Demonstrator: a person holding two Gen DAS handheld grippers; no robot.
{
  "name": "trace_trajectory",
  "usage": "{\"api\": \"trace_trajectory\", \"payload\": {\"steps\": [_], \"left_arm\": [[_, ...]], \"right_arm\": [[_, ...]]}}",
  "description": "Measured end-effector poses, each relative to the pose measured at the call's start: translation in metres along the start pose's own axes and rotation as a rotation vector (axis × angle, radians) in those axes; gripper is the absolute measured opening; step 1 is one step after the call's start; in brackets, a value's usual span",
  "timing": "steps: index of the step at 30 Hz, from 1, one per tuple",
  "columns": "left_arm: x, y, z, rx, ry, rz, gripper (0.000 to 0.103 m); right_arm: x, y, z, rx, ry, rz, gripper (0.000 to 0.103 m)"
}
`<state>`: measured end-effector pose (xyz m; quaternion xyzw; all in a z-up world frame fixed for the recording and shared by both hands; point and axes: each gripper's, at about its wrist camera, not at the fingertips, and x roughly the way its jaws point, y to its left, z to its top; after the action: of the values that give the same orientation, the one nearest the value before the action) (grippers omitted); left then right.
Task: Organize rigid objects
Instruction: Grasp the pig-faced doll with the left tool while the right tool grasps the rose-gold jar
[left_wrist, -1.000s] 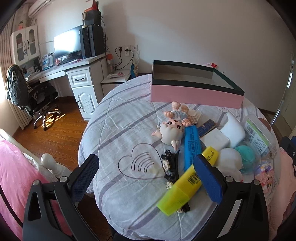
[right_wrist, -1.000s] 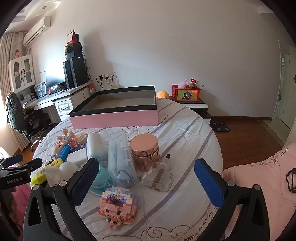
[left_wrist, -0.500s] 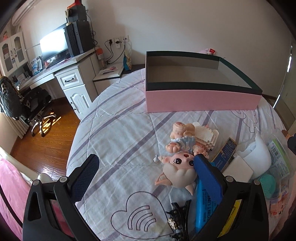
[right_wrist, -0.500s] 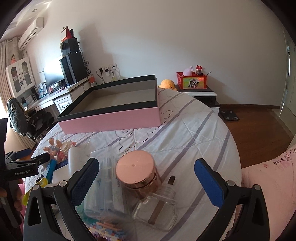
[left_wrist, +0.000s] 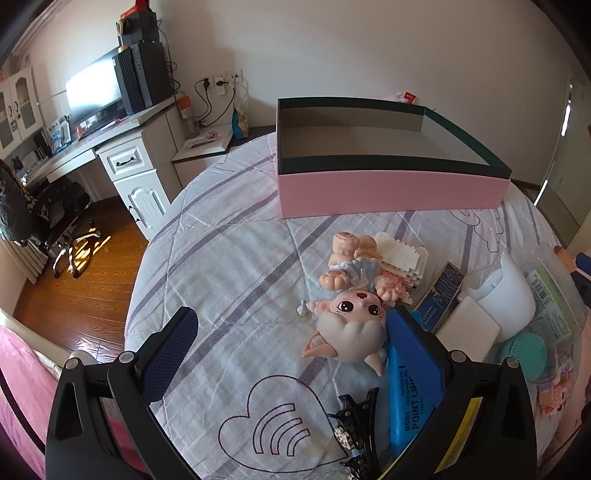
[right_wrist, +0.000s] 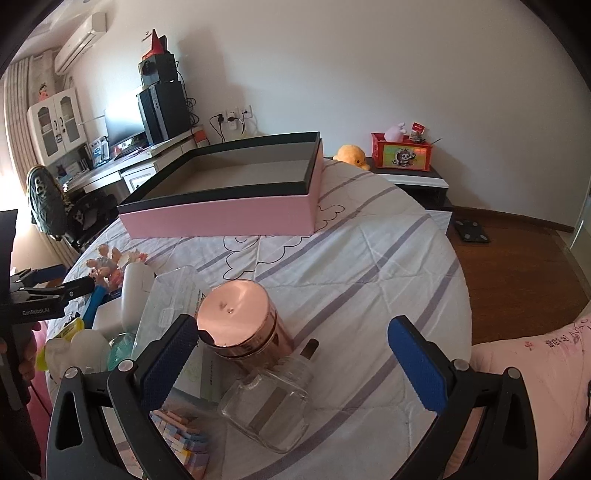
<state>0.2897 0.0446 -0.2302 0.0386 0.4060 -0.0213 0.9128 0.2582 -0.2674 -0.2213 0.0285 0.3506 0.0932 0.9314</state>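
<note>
A pink box (left_wrist: 388, 192) with a dark rim stands open and empty at the far side of the round table (left_wrist: 229, 266); the right wrist view shows the box (right_wrist: 221, 210) too. My left gripper (left_wrist: 291, 350) is open low over the table, with a big-headed doll (left_wrist: 351, 321) lying between its fingers, nearer the right one. A blue marker pack (left_wrist: 406, 398) lies under that finger. My right gripper (right_wrist: 291, 356) is open around a rose-gold lidded jar (right_wrist: 240, 325) and a clear glass bottle (right_wrist: 269, 402).
A black hair clip (left_wrist: 354, 432), white brick piece (left_wrist: 402, 262), white blocks (left_wrist: 469, 328) and a teal ball (left_wrist: 524, 350) crowd the table's right. A clear packet (right_wrist: 173, 295) and pastel brick model (right_wrist: 184, 439) lie by the jar. A desk and chair (left_wrist: 55, 218) stand left.
Both grippers have moved forward and lower over the table. The doll now lies between the left fingers, and the jar and bottle now sit between the right fingers. Both stayed open.
</note>
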Motion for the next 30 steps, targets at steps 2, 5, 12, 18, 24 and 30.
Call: {"api": "trace_trajectory", "payload": {"steps": [2, 5, 12, 18, 24, 30], "left_arm": [[-0.001, -0.002, 0.0, 0.003, -0.002, 0.005, 0.103], [0.0, 0.002, -0.001, -0.007, 0.005, -0.008, 0.103], [-0.009, 0.003, -0.003, -0.004, 0.0, 0.004, 0.103], [-0.007, 0.004, -0.004, -0.018, 0.011, -0.006, 0.103], [-0.005, 0.003, -0.008, -0.024, 0.026, -0.007, 0.103], [-0.002, 0.002, -0.004, -0.019, 0.029, -0.018, 0.103]], "right_arm": [[0.003, 0.001, 0.004, -0.011, 0.011, 0.001, 0.103], [0.005, 0.002, 0.007, -0.026, 0.024, 0.001, 0.103], [-0.005, 0.001, 0.011, -0.08, 0.049, 0.001, 0.103], [0.003, -0.001, 0.004, -0.105, 0.1, 0.08, 0.102], [0.029, 0.0, 0.007, -0.1, 0.155, 0.111, 0.084], [0.036, 0.011, 0.014, -0.124, 0.146, 0.151, 0.058]]}}
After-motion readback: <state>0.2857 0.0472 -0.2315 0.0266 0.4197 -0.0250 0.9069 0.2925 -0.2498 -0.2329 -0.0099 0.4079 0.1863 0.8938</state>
